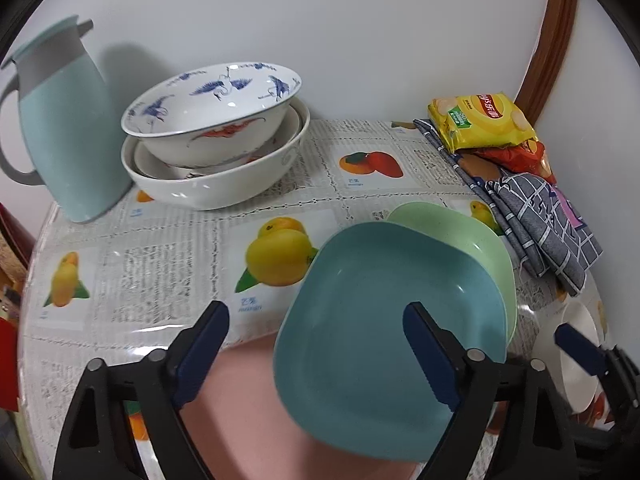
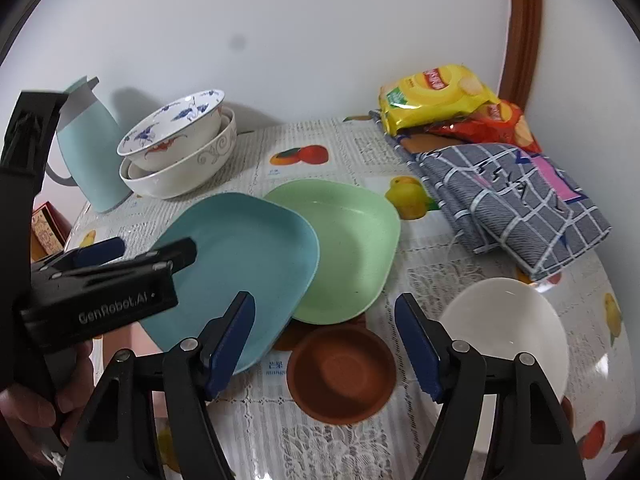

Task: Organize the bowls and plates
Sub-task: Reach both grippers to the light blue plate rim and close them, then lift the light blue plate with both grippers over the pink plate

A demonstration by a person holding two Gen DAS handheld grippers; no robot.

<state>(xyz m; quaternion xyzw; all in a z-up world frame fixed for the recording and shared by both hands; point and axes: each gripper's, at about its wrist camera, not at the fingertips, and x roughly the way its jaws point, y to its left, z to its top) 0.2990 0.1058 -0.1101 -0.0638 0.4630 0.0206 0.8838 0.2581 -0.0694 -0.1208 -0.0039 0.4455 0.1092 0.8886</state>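
While both tools hover spread and empty | left gripper (image 1: 316, 344) straddles teal plate's (image 1: 384, 320) near-left rim, lower centre | right gripper (image 2: 324, 344) over brown saucer (image 2: 340, 372), white bowl (image 2: 508, 332) lower right | advice: seat 1 pad under the rim before pinching, lift level onto green plate (image 2: 348, 240).

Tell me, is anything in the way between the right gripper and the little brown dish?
Nothing visible is. The right gripper hangs open just above the brown dish, with only bare tablecloth around it.
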